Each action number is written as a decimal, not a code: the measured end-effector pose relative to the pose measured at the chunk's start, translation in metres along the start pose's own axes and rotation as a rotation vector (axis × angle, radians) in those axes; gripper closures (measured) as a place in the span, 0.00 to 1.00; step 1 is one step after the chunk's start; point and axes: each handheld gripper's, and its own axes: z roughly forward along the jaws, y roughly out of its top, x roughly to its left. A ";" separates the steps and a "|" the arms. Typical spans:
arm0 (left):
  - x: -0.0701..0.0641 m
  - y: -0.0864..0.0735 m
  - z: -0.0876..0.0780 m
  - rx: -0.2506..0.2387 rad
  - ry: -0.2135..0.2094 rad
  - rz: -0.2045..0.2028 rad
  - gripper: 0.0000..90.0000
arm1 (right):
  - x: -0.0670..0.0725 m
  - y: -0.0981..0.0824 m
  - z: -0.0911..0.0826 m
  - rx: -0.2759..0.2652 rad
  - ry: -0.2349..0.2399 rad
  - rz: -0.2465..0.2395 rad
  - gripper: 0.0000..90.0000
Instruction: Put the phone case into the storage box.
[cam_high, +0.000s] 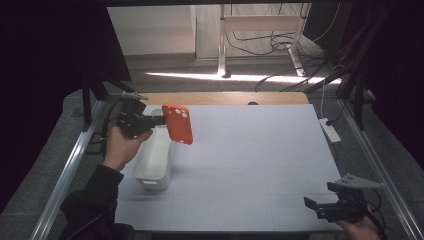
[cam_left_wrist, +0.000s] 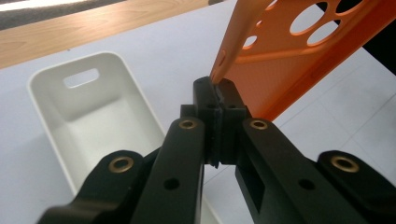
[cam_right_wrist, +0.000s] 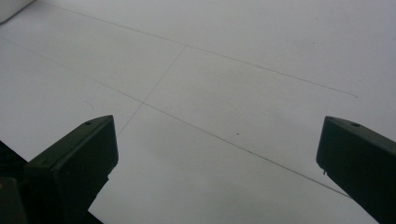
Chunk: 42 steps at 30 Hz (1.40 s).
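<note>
An orange phone case (cam_high: 178, 123) with round camera holes hangs above the table at the left, over the far end of a long white bin (cam_high: 154, 159). My left gripper (cam_high: 161, 120) is shut on the case's edge and holds it up in the air. In the left gripper view the pinched orange case (cam_left_wrist: 299, 51) rises to the upper right, and the empty white bin (cam_left_wrist: 93, 116) lies below on the left. My right gripper (cam_high: 311, 206) rests low at the table's front right corner, open, with only bare white table (cam_right_wrist: 224, 93) between its jaws.
The white table (cam_high: 250, 150) has a wooden strip along its far edge. A white power strip (cam_high: 330, 130) lies at the right edge. Metal rails run down both sides. Cables and a table frame stand on the floor beyond.
</note>
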 end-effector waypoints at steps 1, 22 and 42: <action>0.002 0.000 -0.001 0.000 0.004 -0.002 0.99 | 0.000 0.000 0.000 0.001 0.000 0.000 0.00; 0.040 0.000 -0.001 -0.013 0.063 -0.040 0.99 | 0.000 0.000 0.001 0.021 0.006 0.002 0.00; 0.068 0.003 0.002 -0.019 0.128 -0.102 0.99 | 0.000 0.000 0.003 0.033 0.008 0.004 0.00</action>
